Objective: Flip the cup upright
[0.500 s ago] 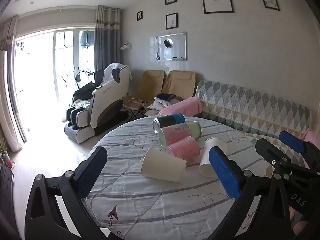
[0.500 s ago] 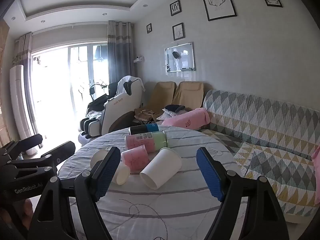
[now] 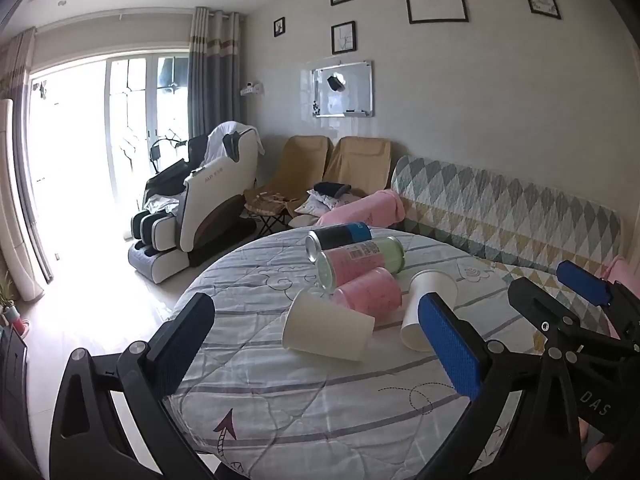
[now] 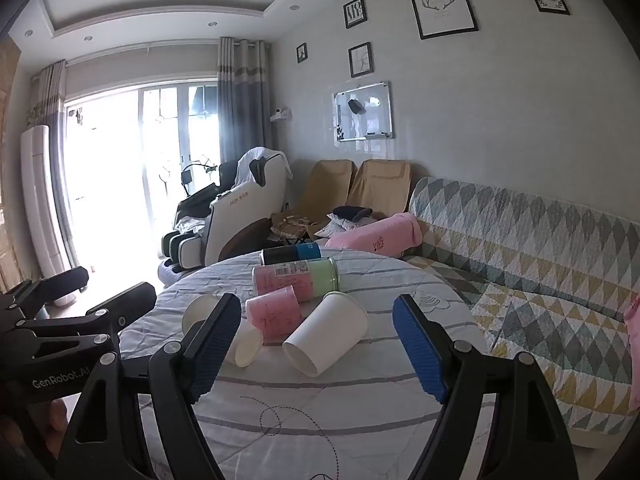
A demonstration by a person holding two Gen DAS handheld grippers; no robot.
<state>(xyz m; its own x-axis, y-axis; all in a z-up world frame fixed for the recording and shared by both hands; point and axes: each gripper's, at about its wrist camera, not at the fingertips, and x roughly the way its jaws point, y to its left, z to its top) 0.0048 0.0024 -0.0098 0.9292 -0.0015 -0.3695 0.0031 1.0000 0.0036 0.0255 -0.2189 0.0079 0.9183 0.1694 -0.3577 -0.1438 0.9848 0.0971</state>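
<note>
Cups (image 4: 326,334) toppled; left view shows right tongs (image 3: 560,292).

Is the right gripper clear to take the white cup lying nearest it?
Probably yes. The right gripper is open and empty, and the white cup lies on its side between its fingers' line of sight. Nothing sits in front of it; the pink cup crowds only its left flank.

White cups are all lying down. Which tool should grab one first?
Probably the right tool: it is open, and a tipped white cup lies centred between its fingers.
</note>
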